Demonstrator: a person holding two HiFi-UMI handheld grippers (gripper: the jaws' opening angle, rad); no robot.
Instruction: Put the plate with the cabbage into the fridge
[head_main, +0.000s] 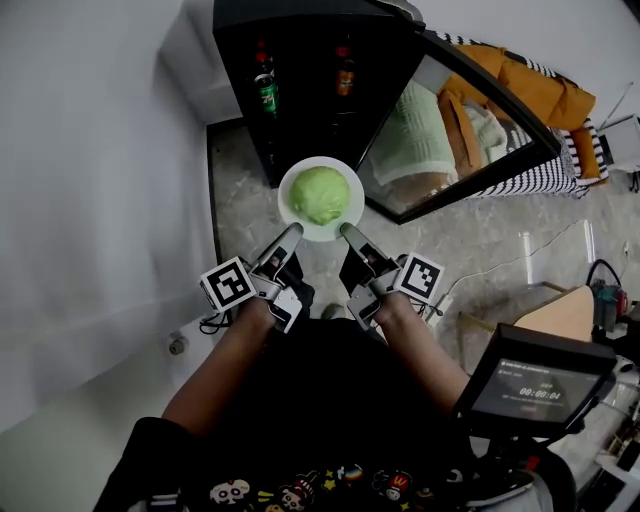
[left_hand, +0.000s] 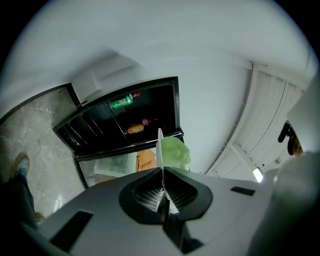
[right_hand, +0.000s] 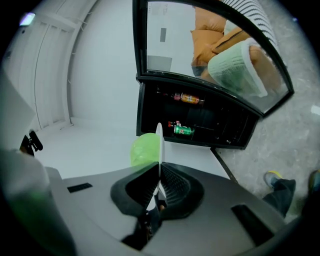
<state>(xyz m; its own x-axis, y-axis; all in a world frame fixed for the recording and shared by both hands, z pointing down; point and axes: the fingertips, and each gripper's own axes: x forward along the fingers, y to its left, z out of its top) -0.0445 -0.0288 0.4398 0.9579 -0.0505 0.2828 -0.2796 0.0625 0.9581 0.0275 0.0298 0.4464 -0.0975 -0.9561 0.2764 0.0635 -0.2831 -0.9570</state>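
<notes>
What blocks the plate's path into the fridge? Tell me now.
Nothing visible. The left gripper and right gripper hold the plate with the cabbage before the fridge; its glass door stands open, aside. Bottles sit farther in.

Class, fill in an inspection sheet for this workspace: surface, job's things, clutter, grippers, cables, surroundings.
Surface: mottled grey floor; no table seen.
Job's things: cabbage on white plate, held in front of the open fridge.
Clutter: bottles on the fridge shelves.
Grippers: left gripper and right gripper, jaws shut on the plate's rim.
Cables: white cable lying on the floor.
Surroundings: white wall, striped sofa, screen.
</notes>
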